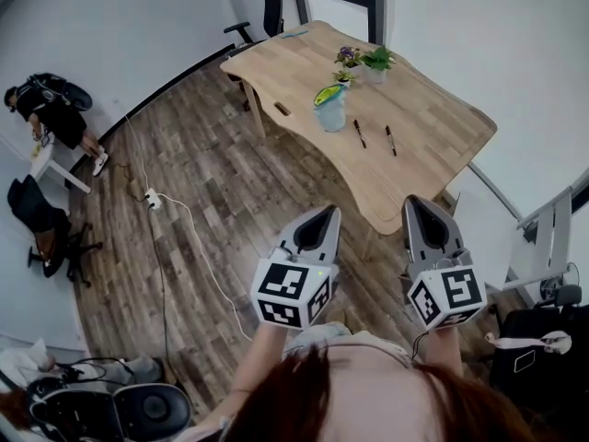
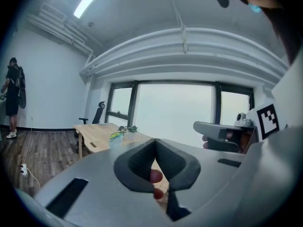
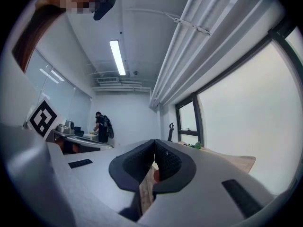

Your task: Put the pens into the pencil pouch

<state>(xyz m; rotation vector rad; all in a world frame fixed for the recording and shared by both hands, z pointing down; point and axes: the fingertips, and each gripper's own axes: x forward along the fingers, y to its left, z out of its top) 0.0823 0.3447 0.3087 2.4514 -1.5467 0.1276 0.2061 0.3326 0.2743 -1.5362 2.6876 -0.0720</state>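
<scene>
On the wooden table (image 1: 433, 145) across the room stands a translucent blue pencil pouch (image 1: 329, 107) with a green-yellow top. Two dark pens (image 1: 360, 133) (image 1: 391, 140) lie to its right, apart from each other. My left gripper (image 1: 328, 211) and right gripper (image 1: 414, 201) are held side by side in the air, short of the table's near edge, both shut with nothing between the jaws. In the left gripper view the shut left gripper (image 2: 155, 141) points toward the table (image 2: 97, 131) and pouch (image 2: 115, 137). In the right gripper view the right gripper (image 3: 155, 142) is also shut and empty.
Small potted plants (image 1: 363, 60) stand behind the pouch. A black office chair (image 1: 270, 3) is at the table's far end. A white cable with a power strip (image 1: 152, 198) runs across the wood floor. A person (image 1: 51, 109) stands far left; a white desk (image 1: 543, 238) stands right.
</scene>
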